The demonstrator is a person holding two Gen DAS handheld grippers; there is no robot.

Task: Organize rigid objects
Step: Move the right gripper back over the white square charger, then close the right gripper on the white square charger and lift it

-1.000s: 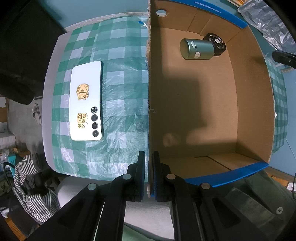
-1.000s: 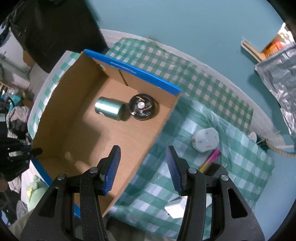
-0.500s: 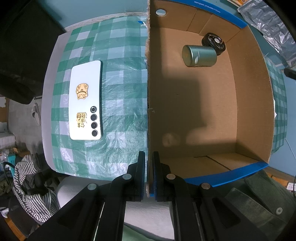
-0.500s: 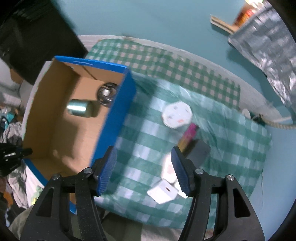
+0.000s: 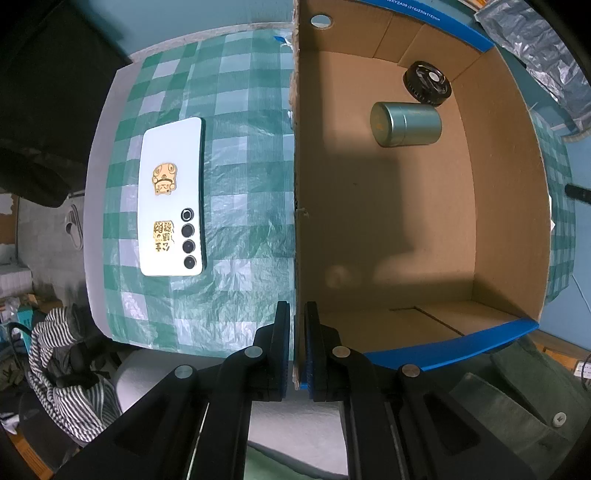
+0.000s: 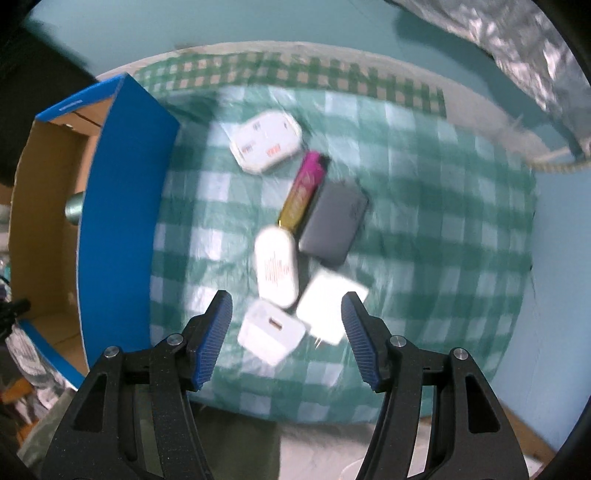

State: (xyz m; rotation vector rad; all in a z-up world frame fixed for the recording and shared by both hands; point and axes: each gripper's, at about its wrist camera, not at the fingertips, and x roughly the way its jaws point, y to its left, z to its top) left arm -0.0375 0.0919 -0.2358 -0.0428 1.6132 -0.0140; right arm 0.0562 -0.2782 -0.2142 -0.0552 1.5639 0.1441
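Right gripper (image 6: 286, 326), fingers open and empty, has swung from cardboard box (image 6: 114, 206) to charger cluster (image 6: 271, 332); left gripper (image 5: 295, 345) stays clamped on box wall.

Blue rim strip of the brown cardboard box (image 5: 436, 16): small white print, roughly "WXYZA08 (315x230x116)mm", partly uncertain.

White flat phone (image 5: 171, 197) on the green checked cloth: two gold stickers, one a cartoon figure, one with gold characters, not legible.

White octagonal case (image 6: 265, 142): reddish marks, blurred, unreadable.

White oval case (image 6: 277, 271): red line pattern, no readable text.
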